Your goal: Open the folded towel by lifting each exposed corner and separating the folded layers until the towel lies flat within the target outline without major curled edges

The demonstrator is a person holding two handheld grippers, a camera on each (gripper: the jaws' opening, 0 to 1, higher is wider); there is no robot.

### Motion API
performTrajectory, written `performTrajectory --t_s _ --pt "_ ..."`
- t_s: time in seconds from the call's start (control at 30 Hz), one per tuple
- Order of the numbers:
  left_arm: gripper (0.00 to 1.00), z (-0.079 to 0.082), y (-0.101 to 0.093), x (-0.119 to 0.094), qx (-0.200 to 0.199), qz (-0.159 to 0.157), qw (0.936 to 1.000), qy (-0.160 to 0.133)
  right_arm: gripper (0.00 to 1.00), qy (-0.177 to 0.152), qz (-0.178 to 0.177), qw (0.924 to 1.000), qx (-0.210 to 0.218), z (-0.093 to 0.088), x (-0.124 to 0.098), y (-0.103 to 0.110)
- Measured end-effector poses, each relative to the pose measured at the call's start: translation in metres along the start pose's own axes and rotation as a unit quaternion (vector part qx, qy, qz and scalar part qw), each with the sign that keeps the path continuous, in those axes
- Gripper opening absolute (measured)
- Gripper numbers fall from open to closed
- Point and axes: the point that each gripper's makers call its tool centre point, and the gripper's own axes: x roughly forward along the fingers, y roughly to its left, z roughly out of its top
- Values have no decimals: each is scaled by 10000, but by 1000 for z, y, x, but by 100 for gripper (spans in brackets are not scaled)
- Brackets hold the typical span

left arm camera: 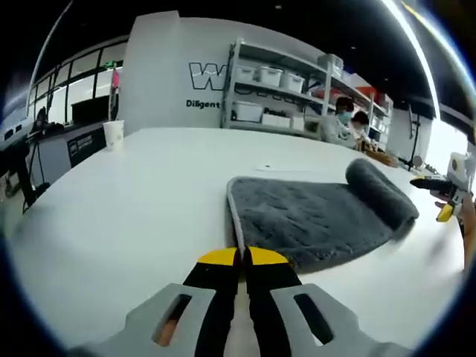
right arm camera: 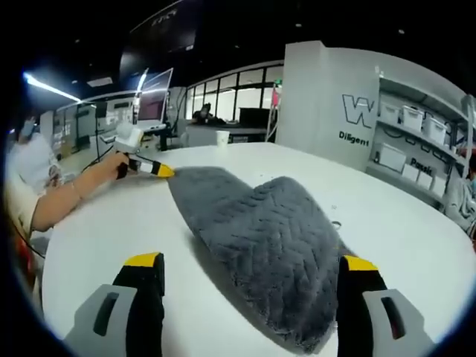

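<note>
left claw (left arm camera: pixel 243 256) closed, right claw (right arm camera: pixel 253 262) spread wide

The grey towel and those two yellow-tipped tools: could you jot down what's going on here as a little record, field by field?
Towel: grey towel, part spread, far end folded over in a thick roll
Surface: white table
Left gripper: jaws closed on the towel's near edge
Right gripper: jaws wide apart, one each side of the towel's raised fold, not touching it
Towel state: not yet flat
Background: paper cup, shelving rack with bins, seated people
</note>
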Motion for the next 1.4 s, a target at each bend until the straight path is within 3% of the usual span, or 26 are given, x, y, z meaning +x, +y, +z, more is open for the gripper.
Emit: performTrajectory --t_s 0.17,0.7,0.9,1.4 --pt "3 0 18 -6 31 315 9995 11 97 13 -6 10000 9 -1 1 -1" --pt "3 -1 49 -18 -64 832 9965 13 96 56 -23 10000 11 -3 2 -2" --pt "3 0 67 -24 -30 1220 9925 -12 96 66 -32 10000 9 -3 2 -3" --pt "3 -2 79 -33 -130 1520 9883 -25 96 157 -14 9999 -61 -6 3 -2"
